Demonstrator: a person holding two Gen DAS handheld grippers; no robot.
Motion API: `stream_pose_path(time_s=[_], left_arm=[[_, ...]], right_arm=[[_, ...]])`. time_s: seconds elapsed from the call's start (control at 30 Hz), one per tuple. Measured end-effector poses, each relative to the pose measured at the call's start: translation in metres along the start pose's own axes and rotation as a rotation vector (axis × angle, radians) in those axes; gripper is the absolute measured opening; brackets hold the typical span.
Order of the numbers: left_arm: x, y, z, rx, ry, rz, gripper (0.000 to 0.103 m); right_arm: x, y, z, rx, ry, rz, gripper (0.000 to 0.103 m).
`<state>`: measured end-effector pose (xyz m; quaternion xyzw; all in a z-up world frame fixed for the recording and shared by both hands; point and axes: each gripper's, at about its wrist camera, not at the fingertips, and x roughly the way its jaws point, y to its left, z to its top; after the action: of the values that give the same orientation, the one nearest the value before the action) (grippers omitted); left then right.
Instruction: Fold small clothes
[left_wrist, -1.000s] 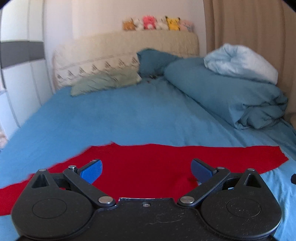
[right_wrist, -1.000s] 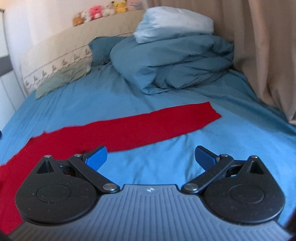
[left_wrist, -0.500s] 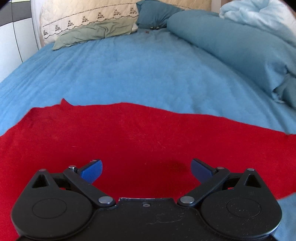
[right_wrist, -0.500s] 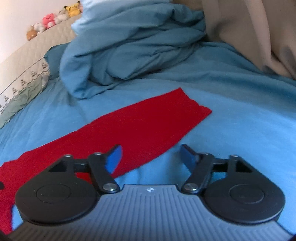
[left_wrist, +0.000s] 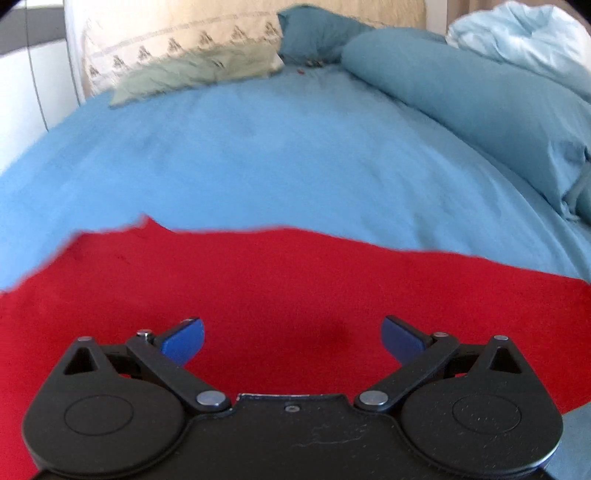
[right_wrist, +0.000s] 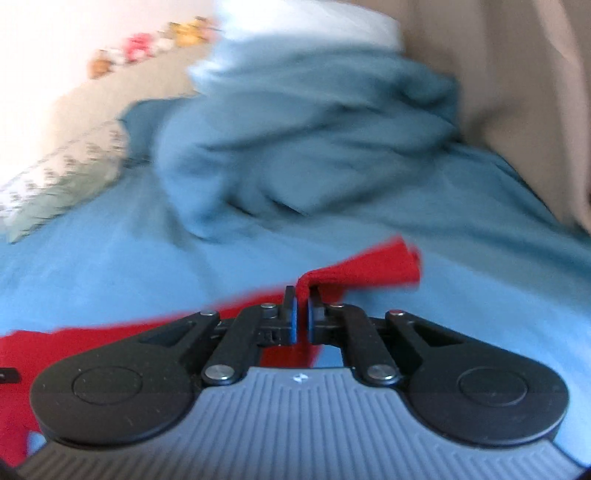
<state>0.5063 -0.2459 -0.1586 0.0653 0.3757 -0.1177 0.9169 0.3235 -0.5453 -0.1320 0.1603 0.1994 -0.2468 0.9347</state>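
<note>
A long red cloth (left_wrist: 280, 288) lies spread across the blue bed sheet (left_wrist: 258, 155). My left gripper (left_wrist: 291, 338) is open and empty, low over the middle of the cloth. In the right wrist view my right gripper (right_wrist: 302, 314) is shut on the near edge of the red cloth (right_wrist: 373, 267) close to its right end, and the cloth rises in a pinched fold between the blue pads. The right view is blurred by motion.
A bunched teal duvet (left_wrist: 480, 107) with a pale blue one on it lies at the right of the bed. Pillows (left_wrist: 177, 70) lean on the headboard. A beige curtain (right_wrist: 517, 92) hangs at the right. Soft toys (right_wrist: 147, 48) line the headboard top.
My right gripper has gone from open to shut on the cloth's edge near its right end and lifted it. My left gripper stayed open and low over the cloth's middle.
</note>
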Motion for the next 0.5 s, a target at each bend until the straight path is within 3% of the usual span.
stream_pose_path(time_s=[0.13,0.27,0.4,0.5], left_arm=[[-0.028,0.054,0.007,0.002,-0.053,0.059,0.103],[-0.063,0.124,-0.004,-0.063,-0.109,0.134,0.103],[-0.086,0.186,-0.032,-0.121,-0.112,0.232,0.103],[-0.095,0.224,-0.062,-0.181,-0.107,0.245,0.103]], right_arm=[[-0.020,0.087,0.026,-0.047,-0.046,0.196,0.020],[-0.042,0.196,0.020,-0.109,-0.048,0.454,0.020],[-0.048,0.305,-0.038,-0.203,0.056,0.705,0.020],[-0.041,0.361,-0.099,-0.294,0.197,0.767,0.020]])
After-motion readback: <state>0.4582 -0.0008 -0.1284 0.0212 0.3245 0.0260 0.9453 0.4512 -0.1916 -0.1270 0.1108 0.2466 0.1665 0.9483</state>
